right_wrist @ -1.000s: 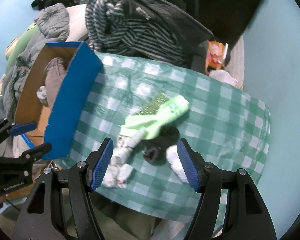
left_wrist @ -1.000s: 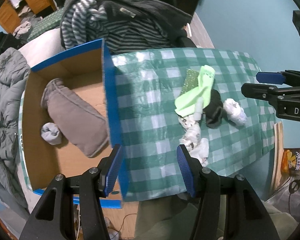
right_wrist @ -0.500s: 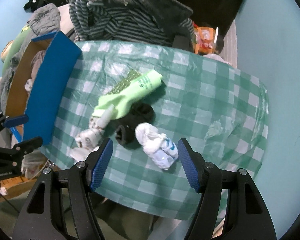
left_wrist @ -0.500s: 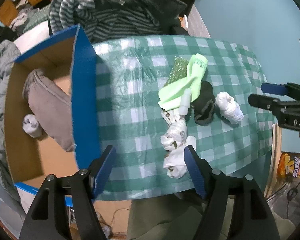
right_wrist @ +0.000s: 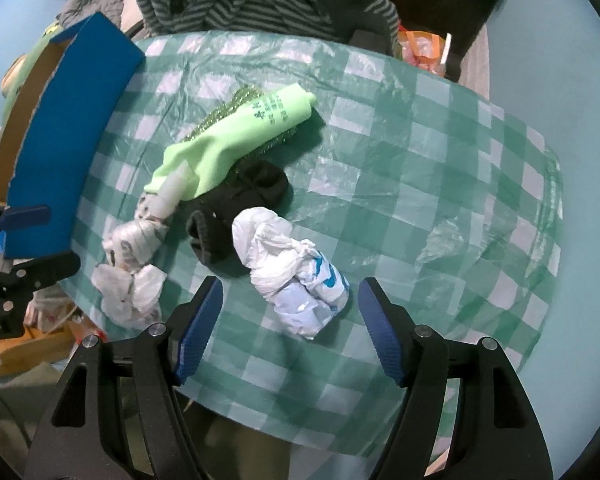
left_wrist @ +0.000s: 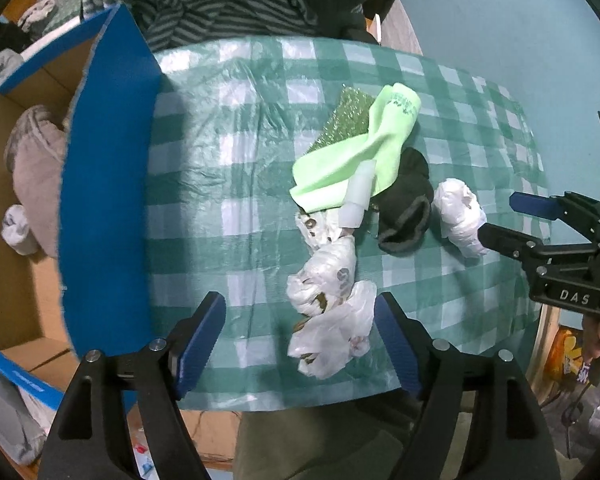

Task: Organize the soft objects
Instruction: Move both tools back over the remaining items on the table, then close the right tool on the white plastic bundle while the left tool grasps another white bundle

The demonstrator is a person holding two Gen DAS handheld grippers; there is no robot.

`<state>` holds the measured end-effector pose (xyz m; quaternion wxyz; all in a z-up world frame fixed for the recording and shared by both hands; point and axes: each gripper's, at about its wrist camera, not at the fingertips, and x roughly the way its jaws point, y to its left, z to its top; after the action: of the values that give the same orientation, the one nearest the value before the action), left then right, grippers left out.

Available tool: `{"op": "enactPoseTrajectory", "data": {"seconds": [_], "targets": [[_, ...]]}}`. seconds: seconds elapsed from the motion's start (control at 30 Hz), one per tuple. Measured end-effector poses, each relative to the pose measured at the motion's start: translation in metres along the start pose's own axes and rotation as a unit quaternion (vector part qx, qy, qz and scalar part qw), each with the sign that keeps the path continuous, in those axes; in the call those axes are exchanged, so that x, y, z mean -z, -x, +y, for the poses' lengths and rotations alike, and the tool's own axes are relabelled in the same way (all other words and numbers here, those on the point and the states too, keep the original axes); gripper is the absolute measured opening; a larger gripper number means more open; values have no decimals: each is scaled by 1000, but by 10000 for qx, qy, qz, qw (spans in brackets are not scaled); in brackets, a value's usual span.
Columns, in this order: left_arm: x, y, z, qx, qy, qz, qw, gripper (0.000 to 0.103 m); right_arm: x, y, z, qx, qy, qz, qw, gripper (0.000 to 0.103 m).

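On the green checked tablecloth [left_wrist: 240, 168] lie a lime green glove [left_wrist: 356, 160], a glittery green sponge [left_wrist: 350, 120], a black sock [left_wrist: 406, 212] and knotted white plastic bags. My left gripper [left_wrist: 300, 332] is open, its fingers either side of a patterned white bag [left_wrist: 332, 304]. My right gripper [right_wrist: 290, 320] is open, straddling a white bag with blue print [right_wrist: 296, 268]. That bag also shows in the left wrist view [left_wrist: 458, 216]. The glove [right_wrist: 236, 140], sock [right_wrist: 236, 208] and patterned bag [right_wrist: 132, 264] lie left of it.
A blue-walled cardboard box [left_wrist: 104, 200] stands at the table's left, holding a grey cushion [left_wrist: 36, 184] and a small white bundle [left_wrist: 16, 228]. Striped and dark clothes [left_wrist: 228, 4] are piled behind the table. The near table edge is just under both grippers.
Both grippers have moved right, away from the box. The left one now frames the patterned white bag; the right one now frames the blue-printed bag. Both stay open.
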<state>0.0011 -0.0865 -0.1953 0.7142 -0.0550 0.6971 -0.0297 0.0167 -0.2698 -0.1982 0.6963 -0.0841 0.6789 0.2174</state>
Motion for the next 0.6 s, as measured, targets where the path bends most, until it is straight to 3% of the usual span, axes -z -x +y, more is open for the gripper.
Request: {"op": "enactPoseTrajectory", "data": {"seconds": [0.3, 0.6], "targets": [[1, -34, -2, 239, 434, 246, 9985, 79, -1, -27, -1, 69, 331, 116, 9994, 71], [2, -62, -6, 76, 686, 454, 9966, 79, -3, -42, 0, 236, 622, 61, 9978, 71]]}}
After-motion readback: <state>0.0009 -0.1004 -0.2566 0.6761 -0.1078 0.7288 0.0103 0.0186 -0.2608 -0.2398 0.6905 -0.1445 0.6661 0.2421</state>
